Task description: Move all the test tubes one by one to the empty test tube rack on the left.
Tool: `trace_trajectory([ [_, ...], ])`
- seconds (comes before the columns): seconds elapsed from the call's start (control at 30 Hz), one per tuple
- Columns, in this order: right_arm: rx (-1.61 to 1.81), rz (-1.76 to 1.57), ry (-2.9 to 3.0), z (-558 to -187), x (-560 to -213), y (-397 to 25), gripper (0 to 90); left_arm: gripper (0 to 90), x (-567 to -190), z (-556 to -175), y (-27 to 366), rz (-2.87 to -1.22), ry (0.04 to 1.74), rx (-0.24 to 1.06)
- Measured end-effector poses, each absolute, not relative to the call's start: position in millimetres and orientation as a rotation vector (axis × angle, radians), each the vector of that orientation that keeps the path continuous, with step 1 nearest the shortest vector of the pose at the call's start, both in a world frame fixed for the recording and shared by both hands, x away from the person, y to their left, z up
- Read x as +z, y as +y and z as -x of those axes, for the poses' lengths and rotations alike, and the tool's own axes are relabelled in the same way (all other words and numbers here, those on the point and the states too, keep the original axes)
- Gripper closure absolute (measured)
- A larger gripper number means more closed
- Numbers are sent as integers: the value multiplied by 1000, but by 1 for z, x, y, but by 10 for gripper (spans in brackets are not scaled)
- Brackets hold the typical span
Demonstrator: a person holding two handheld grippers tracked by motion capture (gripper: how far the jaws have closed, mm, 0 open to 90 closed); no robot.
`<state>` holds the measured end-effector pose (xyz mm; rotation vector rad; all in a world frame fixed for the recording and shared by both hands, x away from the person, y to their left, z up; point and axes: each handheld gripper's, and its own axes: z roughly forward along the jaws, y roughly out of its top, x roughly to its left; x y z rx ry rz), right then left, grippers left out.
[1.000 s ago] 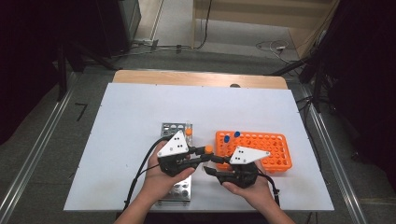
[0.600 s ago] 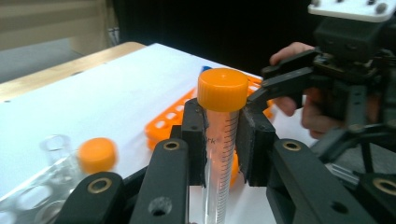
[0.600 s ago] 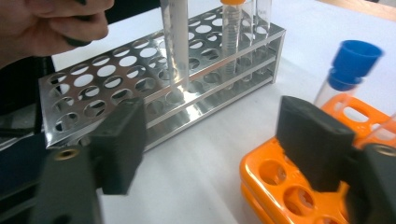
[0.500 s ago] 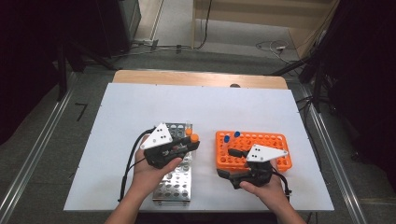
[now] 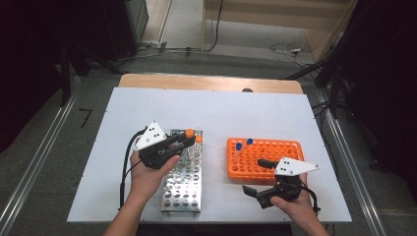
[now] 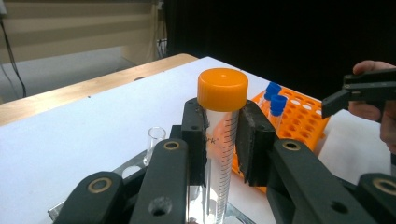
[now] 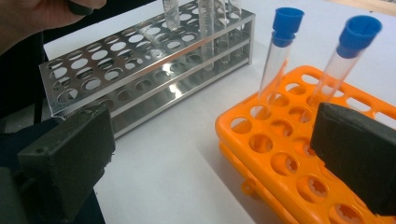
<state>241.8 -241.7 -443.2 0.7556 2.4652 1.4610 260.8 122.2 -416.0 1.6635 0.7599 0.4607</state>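
My left gripper (image 5: 186, 139) is shut on a clear tube with an orange cap (image 6: 222, 88) and holds it upright over the far end of the metal rack (image 5: 182, 189). A second orange-capped tube (image 5: 198, 139) stands in that rack just beside it. In the left gripper view the jaws clamp the tube just under its cap. My right gripper (image 5: 258, 177) stands open and empty at the near left corner of the orange rack (image 5: 280, 150). Two blue-capped tubes (image 7: 285, 23) (image 7: 357, 32) stand in the orange rack's far left corner.
Clear uncapped tubes (image 7: 170, 11) stand at the metal rack's far end; one shows as an open tube (image 6: 155, 138). The white table (image 5: 221, 113) ends in a wooden strip (image 5: 206, 82) at the back. Most holes of both racks hold nothing.
The two grippers were together at the table's middle; the left has moved away left and forward with the orange-capped tube, over the metal rack. The right has drawn back towards the near edge, open.
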Motion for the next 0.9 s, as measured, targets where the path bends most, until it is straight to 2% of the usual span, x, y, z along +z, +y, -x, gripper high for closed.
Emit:
trace_trajectory([
  [0.5,1448,-774,2455,-245,-446,-243,0,756,-427,-265,108,-1670,780,496],
  [0.9,1427,-783,2453,-246,-448,-243,0,755,-435,-264,104,-1769,802,495],
])
